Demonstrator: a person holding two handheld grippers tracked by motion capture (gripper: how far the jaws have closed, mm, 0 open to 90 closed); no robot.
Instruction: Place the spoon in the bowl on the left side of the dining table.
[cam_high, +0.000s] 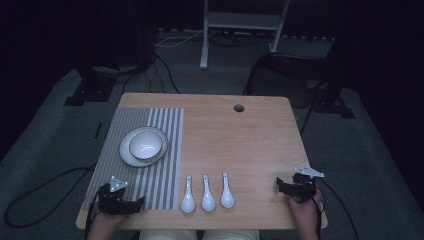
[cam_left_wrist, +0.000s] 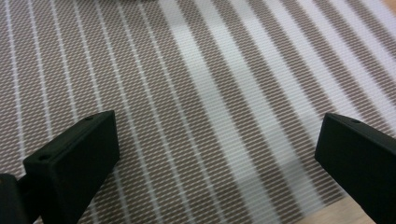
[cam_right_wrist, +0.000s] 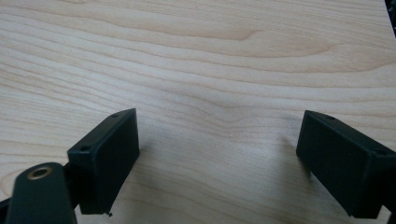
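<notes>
A white bowl (cam_high: 146, 144) sits in a white plate (cam_high: 128, 155) on a striped placemat (cam_high: 160, 185) at the table's left. Three white ceramic spoons (cam_high: 188, 196) (cam_high: 207, 195) (cam_high: 226, 192) lie side by side near the front edge, handles pointing away. My left gripper (cam_high: 136, 204) rests at the front left corner over the placemat (cam_left_wrist: 210, 107), open, nothing between its jaws. My right gripper (cam_high: 281, 186) stands open at the front right over bare wood (cam_right_wrist: 219, 84), to the right of the spoons.
The wooden table (cam_high: 250, 140) has a round cable hole (cam_high: 239, 108) near its far edge. Beyond the table are a white stand's legs (cam_high: 204, 55), cables on the floor (cam_high: 165, 75) and dark equipment.
</notes>
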